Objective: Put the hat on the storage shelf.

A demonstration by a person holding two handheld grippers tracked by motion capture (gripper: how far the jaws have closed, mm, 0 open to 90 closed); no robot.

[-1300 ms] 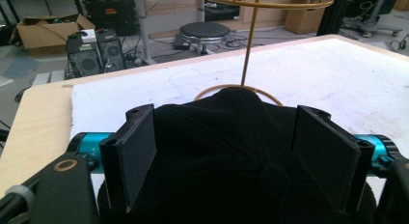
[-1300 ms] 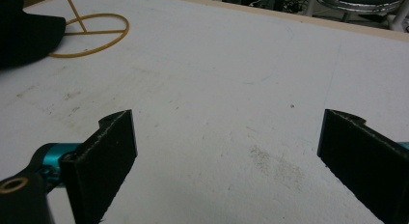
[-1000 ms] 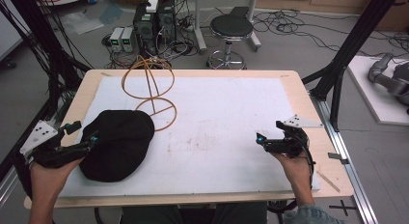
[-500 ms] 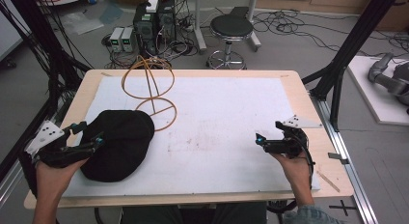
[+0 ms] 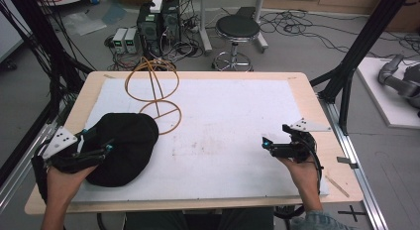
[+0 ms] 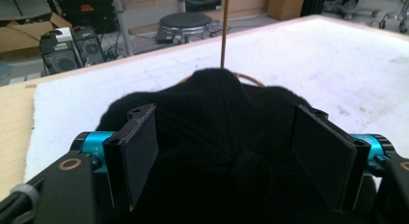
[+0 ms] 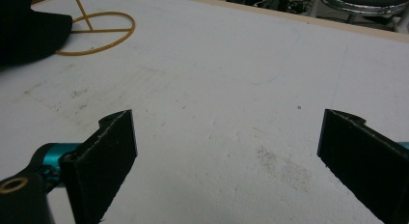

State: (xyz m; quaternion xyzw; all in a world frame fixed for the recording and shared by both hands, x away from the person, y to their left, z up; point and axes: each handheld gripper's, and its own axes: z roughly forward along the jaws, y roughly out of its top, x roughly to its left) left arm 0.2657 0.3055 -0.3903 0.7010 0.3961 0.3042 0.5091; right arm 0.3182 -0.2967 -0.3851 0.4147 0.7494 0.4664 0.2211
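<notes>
Broadly, the white mat [image 5: 233, 116] covers most of the wooden table [image 5: 317, 91]. A black hat [image 5: 124, 145] lies on its near-left part, the far edge just touching the base ring of a thin wire stand [image 5: 153, 93].

Hat: soft knit-looking cloth, slumped, no stiff form. Judged light and floppy; it will sag and fold when lifted, not fragile, not slippery. Best hold is likely a pinch on a bunched fold near the rim, not the smooth crown.

Left gripper [image 5: 101, 150] sits over the hat's near-left side. Left gripper view gives what the high view cannot: jaws wide apart, cloth between them, nothing pinched yet, stand's upright rod behind.

Right gripper [image 5: 270, 145] rests well apart at the near-right; its own view shows jaws spread wide over bare mat, holding nothing.
</notes>
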